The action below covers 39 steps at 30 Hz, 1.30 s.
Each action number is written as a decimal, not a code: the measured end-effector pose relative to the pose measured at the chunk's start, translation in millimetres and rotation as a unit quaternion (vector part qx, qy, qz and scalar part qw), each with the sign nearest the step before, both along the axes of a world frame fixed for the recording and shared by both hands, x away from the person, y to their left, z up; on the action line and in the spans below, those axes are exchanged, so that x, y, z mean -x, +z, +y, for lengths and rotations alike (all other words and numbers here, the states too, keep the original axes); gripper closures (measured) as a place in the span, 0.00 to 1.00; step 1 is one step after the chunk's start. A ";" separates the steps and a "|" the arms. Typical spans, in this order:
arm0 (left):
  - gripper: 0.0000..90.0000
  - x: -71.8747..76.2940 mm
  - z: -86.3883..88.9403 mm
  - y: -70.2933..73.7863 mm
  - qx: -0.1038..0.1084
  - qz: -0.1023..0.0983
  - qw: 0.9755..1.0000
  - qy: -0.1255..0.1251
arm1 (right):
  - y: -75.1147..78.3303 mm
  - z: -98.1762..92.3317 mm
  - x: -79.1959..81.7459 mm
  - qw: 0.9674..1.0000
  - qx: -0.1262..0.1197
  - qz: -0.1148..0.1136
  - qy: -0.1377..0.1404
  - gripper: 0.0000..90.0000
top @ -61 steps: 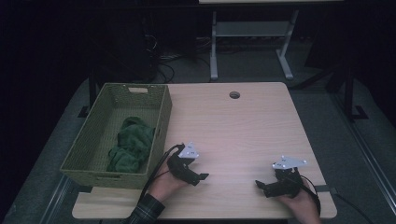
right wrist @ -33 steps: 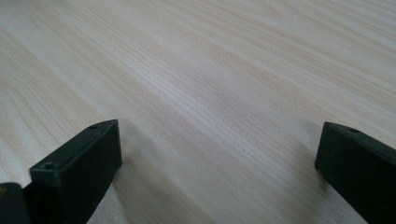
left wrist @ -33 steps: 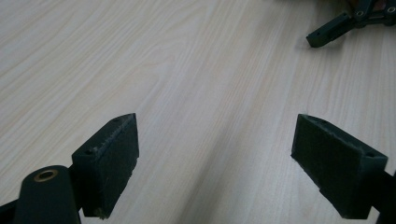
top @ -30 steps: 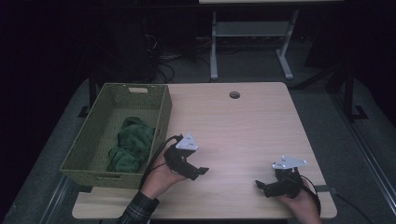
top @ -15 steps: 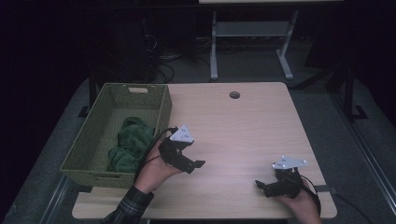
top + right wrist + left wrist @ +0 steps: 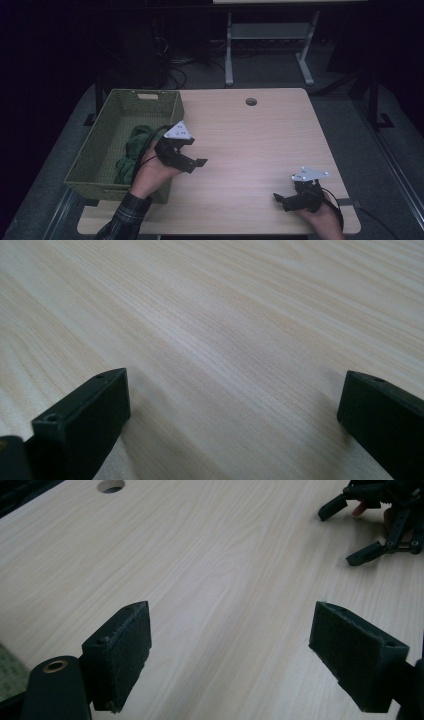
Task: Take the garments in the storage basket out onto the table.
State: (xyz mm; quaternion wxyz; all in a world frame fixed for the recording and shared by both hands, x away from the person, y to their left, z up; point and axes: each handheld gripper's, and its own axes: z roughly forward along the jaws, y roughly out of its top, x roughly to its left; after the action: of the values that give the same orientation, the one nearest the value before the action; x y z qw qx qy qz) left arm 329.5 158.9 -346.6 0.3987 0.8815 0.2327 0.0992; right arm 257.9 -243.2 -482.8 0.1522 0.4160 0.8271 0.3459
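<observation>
Claws gape wide, left claw (image 6: 192, 159) raised beside the basket (image 6: 97, 157), right claw (image 6: 284, 199) low on the table (image 6: 250, 145); the green cloth (image 6: 134, 150) looks soft and light, best pinched at a raised fold.

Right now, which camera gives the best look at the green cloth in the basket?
The high view: it looks down into the woven basket and shows the green cloth bunched inside, partly behind the left gripper. The left gripper view catches just a sliver of basket weave at its lower left edge, no cloth. The right gripper view faces bare tabletop.
</observation>
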 end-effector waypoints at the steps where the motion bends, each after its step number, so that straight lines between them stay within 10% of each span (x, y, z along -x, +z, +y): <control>1: 0.18 0.0 0.0 0.0 0.000 0.000 1.000 0.000 | 0.0 0.0 0.0 1.000 0.000 0.000 0.000 0.00; 25: 0.41 -17.5 71.2 8.3 0.009 0.005 0.998 0.070 | -0.2 -0.6 -0.5 1.000 0.000 -0.002 -0.002 0.00; 39: 0.62 -18.4 115.1 -3.5 -0.032 0.009 0.993 0.117 | -0.2 -0.5 -0.5 1.000 0.000 -0.002 -0.003 0.00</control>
State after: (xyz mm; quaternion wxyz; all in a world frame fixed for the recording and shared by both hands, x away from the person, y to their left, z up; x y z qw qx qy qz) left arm 347.8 274.0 -350.1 0.3534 0.8616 0.3342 0.1447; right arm 258.4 -243.8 -483.0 0.1549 0.4178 0.8256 0.3461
